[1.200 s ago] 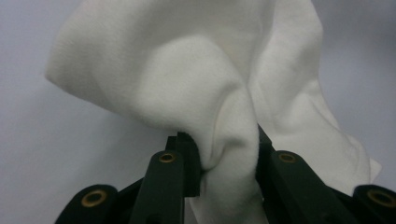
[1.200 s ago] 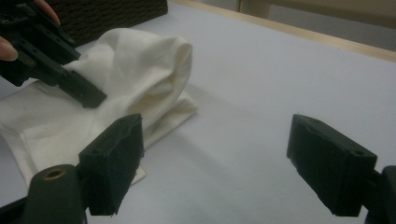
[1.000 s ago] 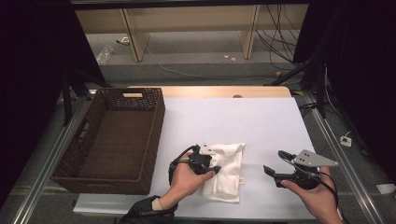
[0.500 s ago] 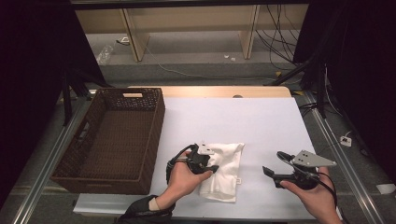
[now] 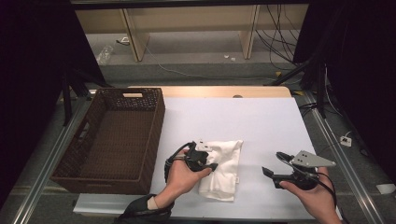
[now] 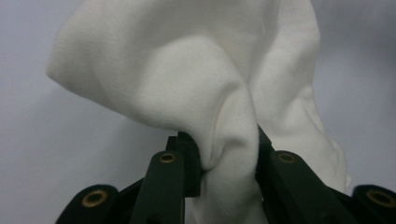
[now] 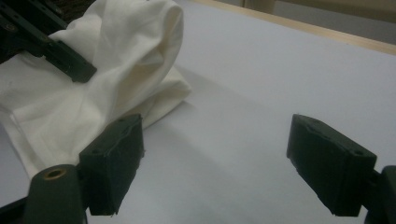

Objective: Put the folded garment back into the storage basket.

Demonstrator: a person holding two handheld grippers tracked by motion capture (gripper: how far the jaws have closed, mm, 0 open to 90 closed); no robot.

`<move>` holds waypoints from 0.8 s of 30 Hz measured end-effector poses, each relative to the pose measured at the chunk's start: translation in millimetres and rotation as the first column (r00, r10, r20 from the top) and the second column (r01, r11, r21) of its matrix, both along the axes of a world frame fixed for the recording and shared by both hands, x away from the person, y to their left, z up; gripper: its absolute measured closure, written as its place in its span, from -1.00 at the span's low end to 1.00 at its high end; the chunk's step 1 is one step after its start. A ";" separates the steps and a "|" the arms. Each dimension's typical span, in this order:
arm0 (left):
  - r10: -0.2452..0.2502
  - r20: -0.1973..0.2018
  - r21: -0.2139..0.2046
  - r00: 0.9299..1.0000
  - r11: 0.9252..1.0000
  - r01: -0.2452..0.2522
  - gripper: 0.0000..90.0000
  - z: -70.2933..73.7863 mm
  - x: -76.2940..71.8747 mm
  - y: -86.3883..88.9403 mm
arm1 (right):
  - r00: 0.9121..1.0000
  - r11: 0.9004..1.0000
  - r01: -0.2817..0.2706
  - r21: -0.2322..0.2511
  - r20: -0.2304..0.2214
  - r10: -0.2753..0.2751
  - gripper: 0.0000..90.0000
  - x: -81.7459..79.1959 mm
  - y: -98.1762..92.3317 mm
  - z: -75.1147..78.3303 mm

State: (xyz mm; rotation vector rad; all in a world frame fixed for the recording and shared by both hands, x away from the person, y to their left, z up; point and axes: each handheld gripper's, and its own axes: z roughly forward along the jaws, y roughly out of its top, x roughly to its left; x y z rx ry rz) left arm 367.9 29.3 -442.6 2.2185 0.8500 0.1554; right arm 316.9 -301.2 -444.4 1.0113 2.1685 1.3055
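A white folded cloth [image 5: 227, 169] lies on the white table near its front edge. My left gripper [image 5: 208, 158] is at the cloth's left side, shut on a bunched fold of it. In the left gripper view the cloth [image 6: 187, 84] rises out of the left gripper [image 6: 224, 149], pinched between both black pads. My right gripper [image 5: 273, 164] is held to the right of the cloth, apart from it, with its jaws wide open. In the right gripper view the right gripper [image 7: 215, 158] has only bare table between its pads, and the cloth [image 7: 121, 60] lies ahead to the left.
A dark wicker basket [image 5: 157, 122] stands on the left of the table with nothing in it. The white table top [image 5: 243, 121] stretches behind and between the grippers. A wooden edge [image 5: 215, 91] runs along the far side, with shelves and cables beyond.
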 end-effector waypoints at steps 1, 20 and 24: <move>0.002 0.002 -0.001 1.000 1.000 -0.002 0.65 0.6 0.1 0.2 | 1.000 1.000 0.000 -0.004 -0.003 0.000 -0.57 -0.3 -0.2 0.3; 0.023 0.024 -0.014 0.999 1.000 -0.023 0.65 11.9 1.9 9.7 | 1.000 1.000 0.003 0.010 0.002 -0.003 -0.56 -0.1 -0.5 0.0; 0.040 0.061 -0.036 0.997 0.999 -0.038 0.65 14.1 1.2 12.2 | 1.000 1.000 0.003 0.011 0.003 -0.003 -0.56 0.0 -0.6 -0.1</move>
